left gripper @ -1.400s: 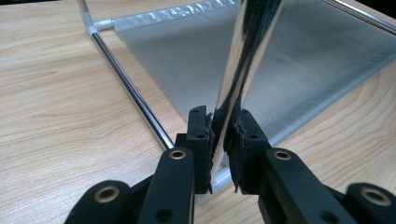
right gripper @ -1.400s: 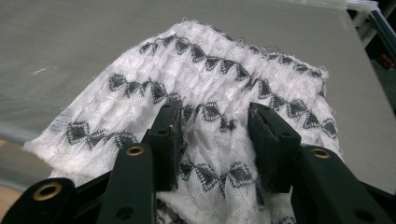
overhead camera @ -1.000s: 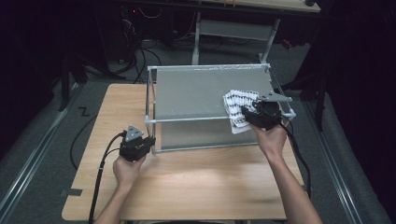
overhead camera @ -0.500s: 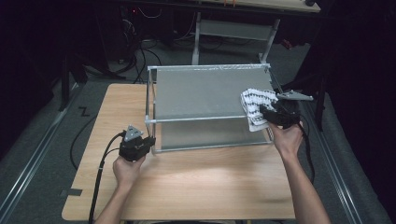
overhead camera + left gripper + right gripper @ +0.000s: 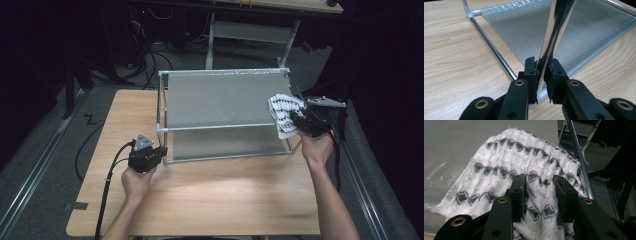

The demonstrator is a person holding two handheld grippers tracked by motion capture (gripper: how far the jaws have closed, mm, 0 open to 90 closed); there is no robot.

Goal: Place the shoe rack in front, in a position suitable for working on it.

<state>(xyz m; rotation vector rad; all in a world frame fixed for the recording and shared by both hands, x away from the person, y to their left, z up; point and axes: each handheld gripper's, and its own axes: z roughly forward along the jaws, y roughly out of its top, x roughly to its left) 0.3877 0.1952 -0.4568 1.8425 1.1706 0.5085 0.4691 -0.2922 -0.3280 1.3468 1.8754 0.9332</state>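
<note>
At the right end of the grey two-tier metal-framed rack [image 5: 225, 100], the white waffle-weave cloth with black diamond bands [image 5: 282, 114] drapes over the upper shelf's edge, its long axis hanging downward. The right gripper [image 5: 540, 195] has just been closing its jaws, cloth bunched between them. The left gripper [image 5: 543, 77] is clamped on the rack's chrome corner post [image 5: 554, 32], above the light wooden surface [image 5: 210, 195] in a dark room.

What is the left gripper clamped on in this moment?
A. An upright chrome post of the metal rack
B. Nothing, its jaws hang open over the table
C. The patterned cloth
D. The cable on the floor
A: in the left gripper view, the left gripper has its jaws closed on the shiny upright post at the front corner of the rack; the cloth is at the right gripper.
</note>
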